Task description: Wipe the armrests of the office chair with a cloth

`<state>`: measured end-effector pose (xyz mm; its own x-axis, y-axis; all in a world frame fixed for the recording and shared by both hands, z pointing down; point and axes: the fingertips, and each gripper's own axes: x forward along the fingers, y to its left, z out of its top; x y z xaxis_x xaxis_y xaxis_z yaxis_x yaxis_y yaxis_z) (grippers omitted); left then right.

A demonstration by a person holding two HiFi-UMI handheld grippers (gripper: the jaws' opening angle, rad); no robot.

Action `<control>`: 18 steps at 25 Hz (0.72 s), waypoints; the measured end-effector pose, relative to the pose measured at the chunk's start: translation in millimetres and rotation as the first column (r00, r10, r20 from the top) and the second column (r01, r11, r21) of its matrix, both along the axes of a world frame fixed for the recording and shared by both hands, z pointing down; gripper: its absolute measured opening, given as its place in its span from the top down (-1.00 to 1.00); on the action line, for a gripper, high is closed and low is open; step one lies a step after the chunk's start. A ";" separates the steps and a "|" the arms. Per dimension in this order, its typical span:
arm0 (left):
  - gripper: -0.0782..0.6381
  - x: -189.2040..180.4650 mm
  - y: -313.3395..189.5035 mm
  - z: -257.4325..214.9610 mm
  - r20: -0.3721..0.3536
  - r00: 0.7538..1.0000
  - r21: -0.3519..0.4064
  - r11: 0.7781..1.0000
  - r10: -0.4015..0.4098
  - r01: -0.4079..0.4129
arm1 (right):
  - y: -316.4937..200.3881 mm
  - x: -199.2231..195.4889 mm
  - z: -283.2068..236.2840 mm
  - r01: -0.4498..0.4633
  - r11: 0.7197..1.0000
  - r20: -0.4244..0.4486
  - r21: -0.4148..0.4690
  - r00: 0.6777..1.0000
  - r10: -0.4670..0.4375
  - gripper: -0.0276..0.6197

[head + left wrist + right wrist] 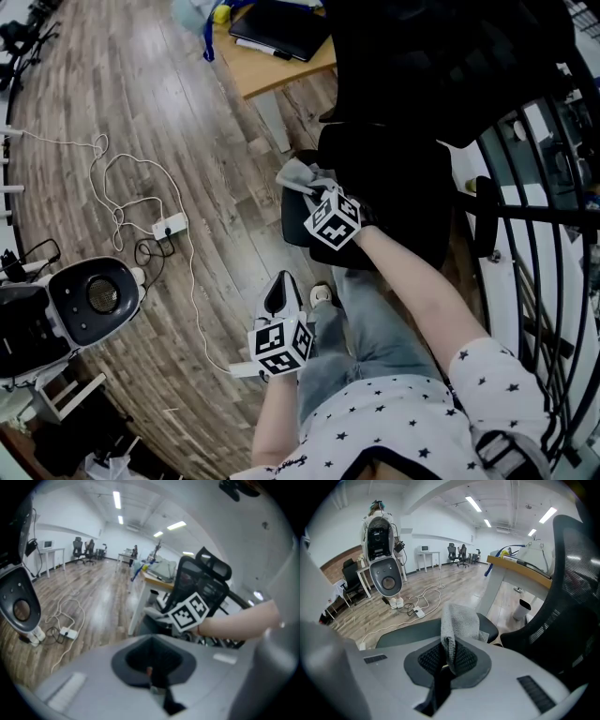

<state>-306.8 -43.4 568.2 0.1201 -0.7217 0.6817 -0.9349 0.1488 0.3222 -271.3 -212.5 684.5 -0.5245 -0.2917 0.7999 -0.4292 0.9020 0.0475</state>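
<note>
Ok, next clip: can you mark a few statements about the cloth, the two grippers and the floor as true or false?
1. The right gripper is shut on the grey cloth. True.
2. The left gripper rests on the armrest. False: it is apart from the office chair, near the person's leg, shut with nothing between its fingers.
3. A white power strip lies on the wooden floor. True.
4. The office chair is white. False: it is black.
</note>
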 end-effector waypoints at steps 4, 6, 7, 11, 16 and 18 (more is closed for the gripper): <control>0.76 2.7 6.8 -0.4 -0.006 1.000 0.000 1.000 0.007 -0.007 | 12.0 -1.0 0.0 0.011 1.000 -0.001 -0.010 1.000 -0.011 0.83; 0.76 4.1 10.2 -0.7 -0.009 1.000 0.001 1.000 0.010 -0.010 | 18.4 -1.4 0.4 0.017 1.000 -0.002 -0.013 1.000 -0.017 0.83; 0.76 4.8 12.0 -1.0 -0.010 1.000 0.001 1.000 0.012 -0.012 | 21.7 -1.4 0.5 0.019 1.000 -0.001 -0.015 1.000 -0.019 0.83; 0.76 6.5 18.7 -2.8 -0.015 1.000 0.002 1.000 0.012 -0.012 | 34.3 -0.8 0.3 0.027 0.999 -0.003 -0.019 1.000 -0.027 0.83; 0.76 3.5 29.3 -2.9 -0.019 1.000 -0.002 1.000 0.006 -0.006 | 51.0 -3.3 0.2 0.048 0.999 -0.010 -0.025 0.999 -0.048 0.83; 0.76 2.5 33.2 -3.7 -0.019 1.000 -0.001 1.000 0.006 -0.006 | 57.7 -3.8 0.2 0.053 0.998 -0.013 -0.026 0.998 -0.054 0.83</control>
<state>-304.3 -10.2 564.5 0.1372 -0.7203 0.6799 -0.9296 0.1433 0.3395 -275.1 -154.9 684.8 -0.5280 -0.2427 0.8138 -0.3798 0.9246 0.0294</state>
